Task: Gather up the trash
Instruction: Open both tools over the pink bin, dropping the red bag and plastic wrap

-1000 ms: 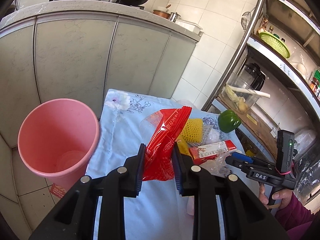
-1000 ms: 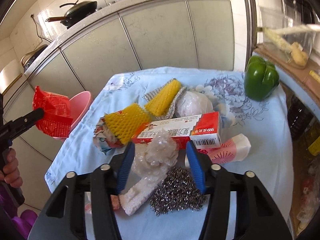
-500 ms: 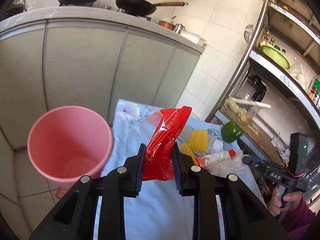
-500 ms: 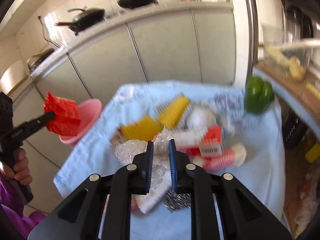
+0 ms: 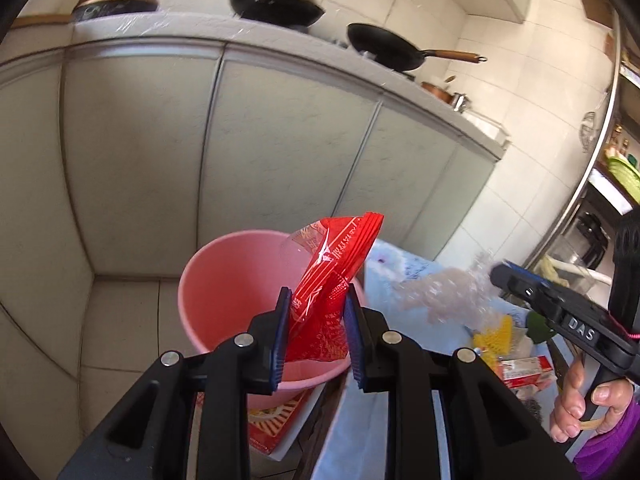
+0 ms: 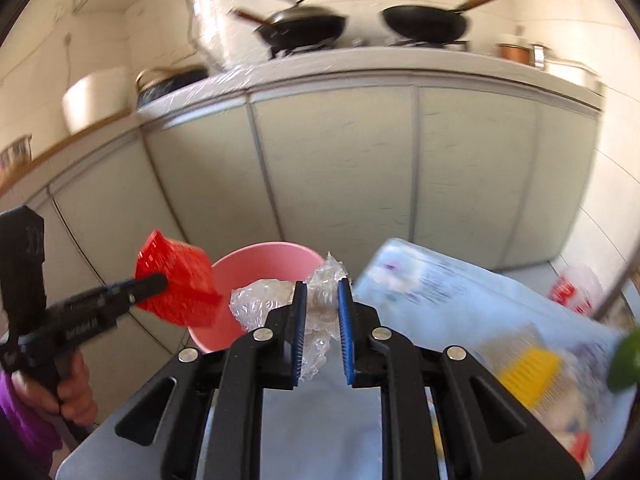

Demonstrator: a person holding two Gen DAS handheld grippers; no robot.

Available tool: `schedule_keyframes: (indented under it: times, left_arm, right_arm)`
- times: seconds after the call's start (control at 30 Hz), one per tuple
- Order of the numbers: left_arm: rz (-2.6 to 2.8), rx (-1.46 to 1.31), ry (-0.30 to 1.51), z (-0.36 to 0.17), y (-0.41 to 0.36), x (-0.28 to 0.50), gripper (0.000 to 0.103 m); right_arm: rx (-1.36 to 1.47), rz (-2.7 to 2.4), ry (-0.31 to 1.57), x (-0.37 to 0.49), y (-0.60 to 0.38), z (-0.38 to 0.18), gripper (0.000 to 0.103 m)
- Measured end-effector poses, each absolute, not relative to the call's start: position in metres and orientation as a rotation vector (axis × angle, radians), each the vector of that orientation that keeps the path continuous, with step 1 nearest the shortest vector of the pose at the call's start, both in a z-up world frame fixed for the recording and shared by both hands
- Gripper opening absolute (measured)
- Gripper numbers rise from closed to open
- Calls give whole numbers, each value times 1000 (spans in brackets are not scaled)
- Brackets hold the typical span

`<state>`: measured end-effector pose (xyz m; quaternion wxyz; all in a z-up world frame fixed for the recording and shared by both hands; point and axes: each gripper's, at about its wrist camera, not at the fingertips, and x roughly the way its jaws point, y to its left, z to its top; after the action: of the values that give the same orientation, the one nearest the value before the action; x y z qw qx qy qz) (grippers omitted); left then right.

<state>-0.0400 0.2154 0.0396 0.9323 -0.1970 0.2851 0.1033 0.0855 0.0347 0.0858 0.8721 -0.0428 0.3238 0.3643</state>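
My left gripper (image 5: 316,312) is shut on a red plastic wrapper (image 5: 332,284) and holds it over the near rim of the pink bin (image 5: 228,292). My right gripper (image 6: 322,312) is shut on a crumpled clear plastic wrap (image 6: 276,304), held in the air just right of the pink bin (image 6: 256,268). The right gripper with the clear wrap (image 5: 440,292) shows at the right of the left wrist view. The left gripper with the red wrapper (image 6: 176,284) shows at the left of the right wrist view.
The table with the pale blue cloth (image 6: 460,312) stands right of the bin and carries yellow foam nets (image 6: 528,368), a red and white box (image 5: 524,368) and a green pepper (image 6: 624,360). Grey kitchen cabinets (image 5: 280,152) with pans on top stand behind. A red flat packet (image 5: 276,420) lies under the bin.
Both grippers have swung left from the table toward the pink bin. The right gripper has shut on the clear plastic wrap and lifted it off the table. The left still holds the red wrapper.
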Motion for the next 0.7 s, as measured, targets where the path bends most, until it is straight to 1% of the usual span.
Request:
schedule_keyframes:
  times: [0.17,0.37,0.5,0.67,0.7]
  left_arm:
    - [259,-434,650,9,229,-27,25]
    - [298,-435,716,-18,238,-9,25]
    - [320,-427,748,-28,239,-2,27]
    - [351,-429,775,-36,241,0,32]
    - [353,-435,777,-36,241,0,33]
  right_arm:
    - [-180,791,726,101,92,59,16]
    - [-240,789,803,115,126,21,16]
    - [-249,782,828,123,137,10,17]
    - [-228,800,865,126,141,4,28]
    - [-224,806,866,126,141,4,33]
